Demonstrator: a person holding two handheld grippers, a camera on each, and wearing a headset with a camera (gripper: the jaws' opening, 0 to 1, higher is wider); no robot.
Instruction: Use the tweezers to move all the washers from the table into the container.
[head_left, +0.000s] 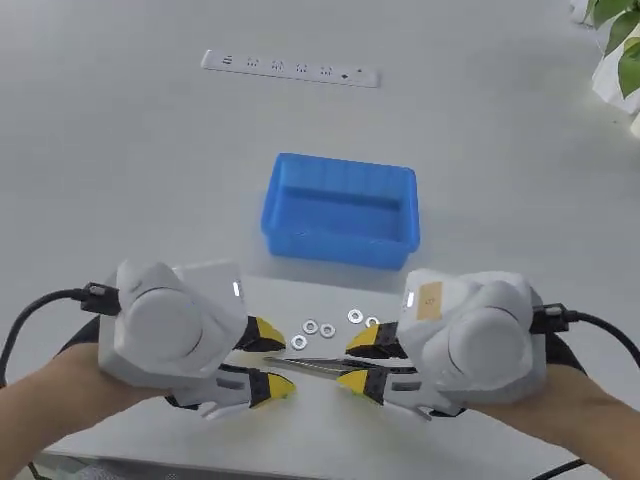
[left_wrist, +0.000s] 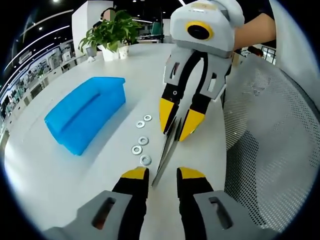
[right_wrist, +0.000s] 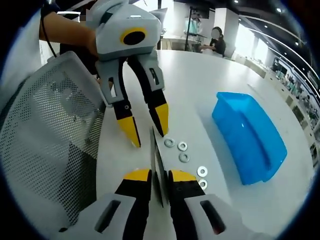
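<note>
Clerk: Entry one, nearest. Tweezers (right_wrist: 156, 160)?

Checker: Thin bright steel, two flat legs tapering to a point, held roughly level between the two grippers. The right gripper (right_wrist: 160, 176) has its yellow-tipped jaws closed on the legs. The left gripper (left_wrist: 163, 174) has its jaws apart on either side of the free end. They seem not to touch it, though the fisheye makes that hard to judge.

Clerk: Handling?

Checker: Likely light, springy and slick. A hold at mid-leg looks best, so that a squeeze closes the points without the tool twisting.

Clerk: Entry two. Washers (head_left: 327, 330)?

Checker: Five small flat metal rings, loose on the table (head_left: 120, 160) just beyond the grippers and well short of the container. Judged very light, hard and slippery. Because they lie flat, each is probably best pinched across its rim, with one point through the hole.

Clerk: Entry three. Container (head_left: 340, 210)?

Checker: A blue plastic tub, rectangular and open-topped, with ribbed inner walls. Its inside looks bare. It stands beyond the washers.

Clerk: Farthest?

Checker: A white power strip (head_left: 290, 68) lying flat, and a leafy plant (head_left: 615, 50) at the table's far corner.
</note>
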